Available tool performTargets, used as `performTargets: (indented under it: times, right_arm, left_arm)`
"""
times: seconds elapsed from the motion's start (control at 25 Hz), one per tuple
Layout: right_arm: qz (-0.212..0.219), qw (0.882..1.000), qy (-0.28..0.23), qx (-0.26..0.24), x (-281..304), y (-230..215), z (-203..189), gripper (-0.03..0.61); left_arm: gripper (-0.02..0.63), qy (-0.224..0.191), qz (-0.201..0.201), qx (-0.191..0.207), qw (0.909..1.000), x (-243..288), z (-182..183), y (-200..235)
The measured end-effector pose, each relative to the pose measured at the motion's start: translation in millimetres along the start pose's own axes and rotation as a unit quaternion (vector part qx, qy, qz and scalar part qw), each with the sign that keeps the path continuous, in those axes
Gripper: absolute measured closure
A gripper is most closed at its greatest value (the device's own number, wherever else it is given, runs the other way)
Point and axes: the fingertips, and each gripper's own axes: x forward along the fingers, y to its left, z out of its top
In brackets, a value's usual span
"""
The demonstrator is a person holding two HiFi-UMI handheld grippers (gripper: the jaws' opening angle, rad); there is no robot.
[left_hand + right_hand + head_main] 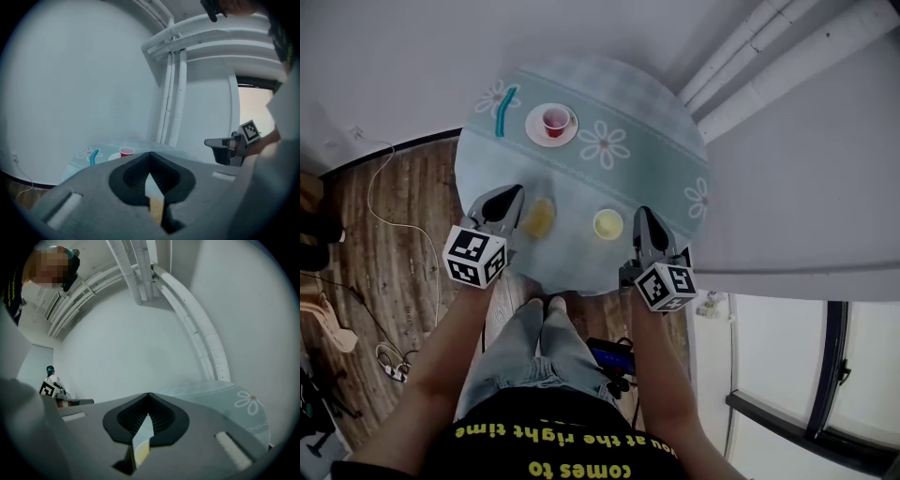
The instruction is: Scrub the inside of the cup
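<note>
- Left gripper [515,196]: jaws together, nothing between; held over near edge of surface [661,131], by yellow sponge-like pad [540,217].
- Right gripper [645,217]: jaws together, empty; just beside yellow cup [607,224].
- Red cup [554,121]: upright on white saucer [535,132], far side; teal brush-like tool [504,110] near it.
- Step: unsettled; layout fits either reach-in before scrubbing or hands off after.
- Any grasp needs jaws parted.

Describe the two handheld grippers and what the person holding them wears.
The left gripper and right gripper are grey tapering wedges with black ribbed pads. Each carries a white cube printed with black square markers. No cables show on them. The forearms are bare; the person wears a black shirt with yellow lettering and light blue jeans.
</note>
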Motion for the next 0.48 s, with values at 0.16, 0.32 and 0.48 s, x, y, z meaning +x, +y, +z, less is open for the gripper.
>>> performTargets:
  times: [0.16, 0.32, 0.48]
  right_arm:
    - [0.010, 1.000, -0.011, -0.009, -6, 7, 9, 0.572]
    - [0.021, 0.999, -0.030, -0.010, -12, 13, 25, 0.572]
    - [0.030, 0.999, -0.035, -0.022, -18, 20, 38, 0.572]
  left_arm:
    - [0.614, -0.014, 0.010, -0.003, 0.9998, -10, 6, 3]
    - [0.613, -0.024, 0.015, 0.003, 0.9996, -18, 15, 4]
    - [0.614, -0.037, 0.016, 0.008, 0.9992, -26, 27, 0]
